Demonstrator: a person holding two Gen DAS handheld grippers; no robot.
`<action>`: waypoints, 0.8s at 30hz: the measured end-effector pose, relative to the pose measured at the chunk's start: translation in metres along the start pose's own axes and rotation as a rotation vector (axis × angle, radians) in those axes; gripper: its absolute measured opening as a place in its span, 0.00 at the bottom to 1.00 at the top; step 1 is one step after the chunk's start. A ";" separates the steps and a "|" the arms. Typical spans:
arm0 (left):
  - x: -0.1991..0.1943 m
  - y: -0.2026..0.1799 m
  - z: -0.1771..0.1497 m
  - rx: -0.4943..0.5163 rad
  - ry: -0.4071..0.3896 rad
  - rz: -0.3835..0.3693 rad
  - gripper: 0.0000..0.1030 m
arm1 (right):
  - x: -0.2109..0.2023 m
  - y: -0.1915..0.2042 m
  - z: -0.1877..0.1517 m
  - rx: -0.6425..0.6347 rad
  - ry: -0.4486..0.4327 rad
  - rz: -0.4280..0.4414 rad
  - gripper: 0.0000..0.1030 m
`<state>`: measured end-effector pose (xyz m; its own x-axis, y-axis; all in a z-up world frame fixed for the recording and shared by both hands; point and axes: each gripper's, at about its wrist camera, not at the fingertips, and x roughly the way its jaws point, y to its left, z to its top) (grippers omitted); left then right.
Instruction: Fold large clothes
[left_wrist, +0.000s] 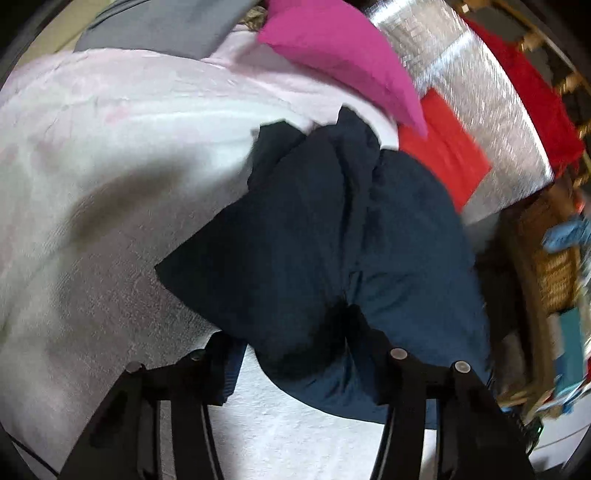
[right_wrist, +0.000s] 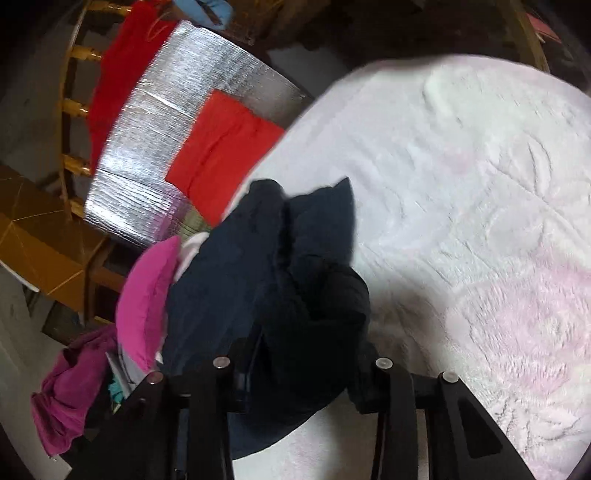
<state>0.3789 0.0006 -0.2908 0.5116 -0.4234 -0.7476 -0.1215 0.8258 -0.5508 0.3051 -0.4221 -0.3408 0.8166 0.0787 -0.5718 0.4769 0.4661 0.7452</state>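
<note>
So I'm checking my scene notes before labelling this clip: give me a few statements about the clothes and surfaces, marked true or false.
1. The dark navy garment lies bunched on the pale pink fluffy blanket. True.
2. The red folded cloth lies on a wooden floor. False: it lies on the silver quilted mat.
3. A magenta pillow lies at the blanket's edge, near the navy garment. True.
4. The navy garment is spread flat and neatly folded. False: it is crumpled in a heap.
5. Navy fabric sits between the fingers of the left claw. True.
6. The blanket is dark green. False: it is whitish pink.
</note>
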 end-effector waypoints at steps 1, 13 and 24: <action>0.000 -0.001 -0.001 0.007 0.001 0.008 0.56 | 0.008 -0.005 -0.002 0.012 0.029 -0.030 0.39; -0.046 -0.033 -0.015 0.204 -0.164 0.220 0.72 | -0.009 0.002 -0.023 0.096 0.070 0.054 0.76; -0.066 -0.060 -0.021 0.326 -0.310 0.257 0.76 | -0.016 0.023 -0.011 -0.019 0.116 -0.024 0.77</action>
<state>0.3350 -0.0288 -0.2162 0.7343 -0.1021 -0.6711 -0.0304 0.9827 -0.1827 0.2994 -0.4030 -0.3181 0.7614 0.1679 -0.6262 0.4889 0.4857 0.7246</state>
